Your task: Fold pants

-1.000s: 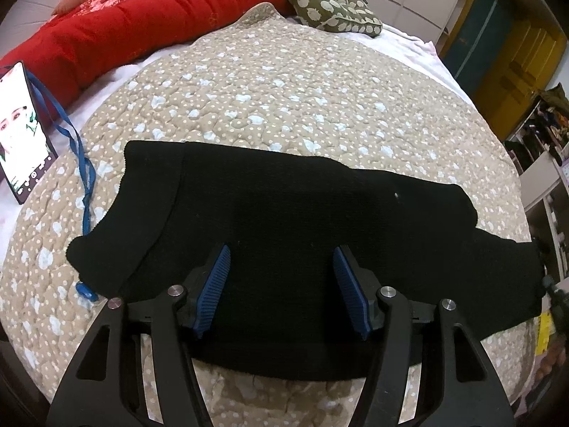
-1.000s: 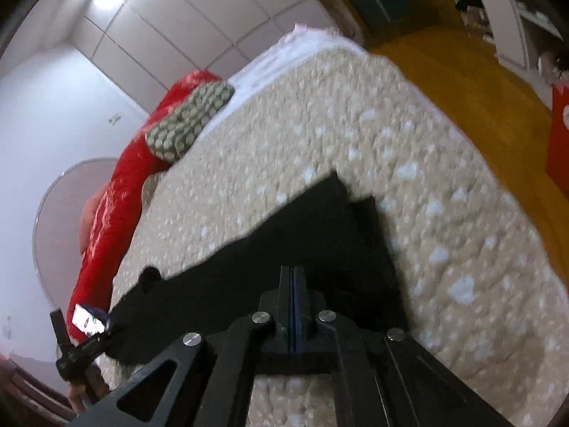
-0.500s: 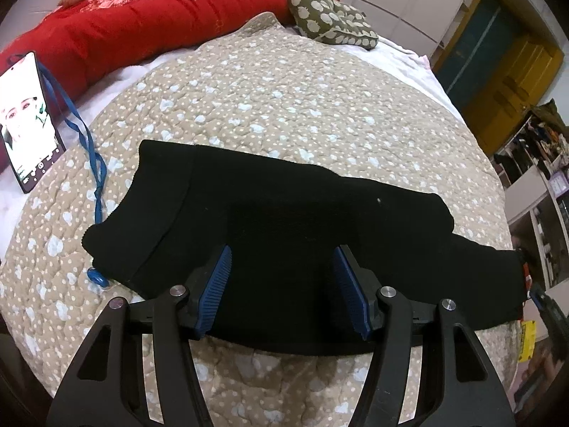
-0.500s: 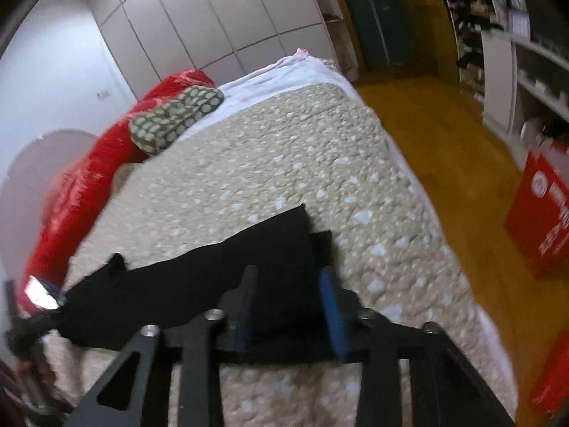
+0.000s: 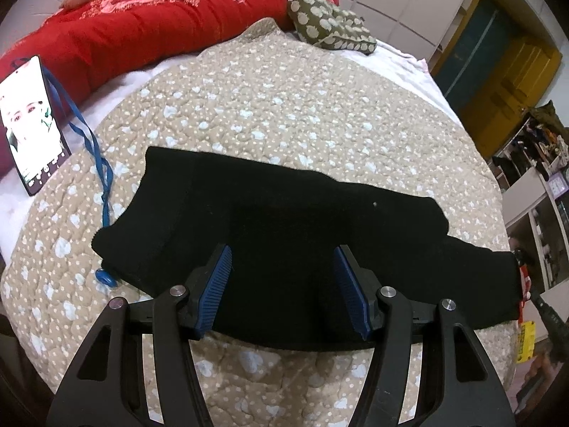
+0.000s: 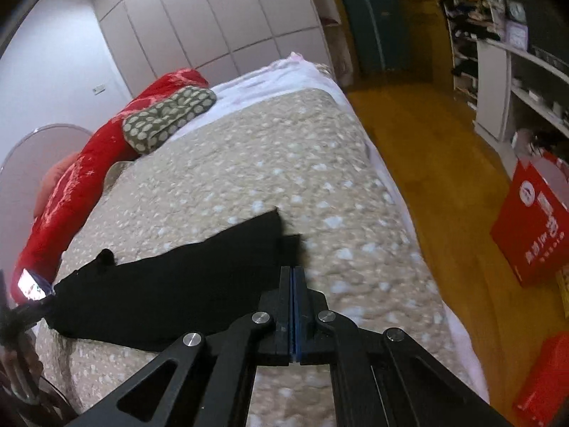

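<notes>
We see one pair of black pants [image 5: 291, 235] laid flat across one beige quilted bedspread [image 5: 284, 106], our left gripper [image 5: 282, 293] spread wide above them holding nothing, our right gripper [image 6: 292, 306] closed at their edge, grip on fabric unclear, one phone [image 5: 30, 124], one blue lanyard [image 5: 96, 163], one red duvet [image 5: 149, 21].

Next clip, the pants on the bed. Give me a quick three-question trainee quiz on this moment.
1. True or false: the left gripper is open above the black pants.
2. The right gripper is: A) wide open, B) shut, C) out of view.
3. Fill in: the blue lanyard runs from the ____ toward the pants on the quilt.

Key: 1 true; 2 B; 3 phone.
</notes>
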`<state>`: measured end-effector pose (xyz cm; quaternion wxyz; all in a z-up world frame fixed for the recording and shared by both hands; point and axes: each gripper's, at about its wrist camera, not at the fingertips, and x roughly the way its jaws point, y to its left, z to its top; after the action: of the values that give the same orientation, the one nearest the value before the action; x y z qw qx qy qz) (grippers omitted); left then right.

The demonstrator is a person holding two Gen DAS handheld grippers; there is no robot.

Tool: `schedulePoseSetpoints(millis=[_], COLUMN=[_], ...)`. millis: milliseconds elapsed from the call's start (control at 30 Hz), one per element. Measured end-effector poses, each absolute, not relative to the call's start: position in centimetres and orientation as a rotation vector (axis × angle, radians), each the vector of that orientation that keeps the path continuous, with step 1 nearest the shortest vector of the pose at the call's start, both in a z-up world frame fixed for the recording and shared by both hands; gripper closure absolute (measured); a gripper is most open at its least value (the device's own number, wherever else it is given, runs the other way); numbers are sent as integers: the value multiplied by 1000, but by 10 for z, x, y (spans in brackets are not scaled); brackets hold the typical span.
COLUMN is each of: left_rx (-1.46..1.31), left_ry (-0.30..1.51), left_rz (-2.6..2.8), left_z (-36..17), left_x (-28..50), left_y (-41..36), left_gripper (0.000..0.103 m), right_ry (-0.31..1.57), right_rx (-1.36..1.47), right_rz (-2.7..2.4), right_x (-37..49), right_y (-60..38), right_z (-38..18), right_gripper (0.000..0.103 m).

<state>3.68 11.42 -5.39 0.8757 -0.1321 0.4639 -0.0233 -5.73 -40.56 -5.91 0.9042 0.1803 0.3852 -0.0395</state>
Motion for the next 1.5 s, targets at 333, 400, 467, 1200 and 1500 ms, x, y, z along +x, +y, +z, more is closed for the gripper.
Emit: schedulePoseSetpoints(millis=[333,400,467,1200,1500], left_rx=[-270,-279,-287,-253,-226], left_ry=[979,985,991,913,931], left_rz=[-64,-58,-59,61,147], left_z=[-56,-57,-58,-47,-69], left_x=[34,35,36,31,41], left_y=[109,110,110,145,154], left_gripper=[44,44,44,44,44], right_ry=[852,874,878,769,787], right_rx=[303,264,261,208,245], right_rz=[-14,-5,-26,14,537], right_x=[-12,-3,1,-26,62], right_y=[-381,-374,-376,-330,-149], right_z=[-77,-86,-93,-28,-41], right_gripper=[63,76,95,76,76])
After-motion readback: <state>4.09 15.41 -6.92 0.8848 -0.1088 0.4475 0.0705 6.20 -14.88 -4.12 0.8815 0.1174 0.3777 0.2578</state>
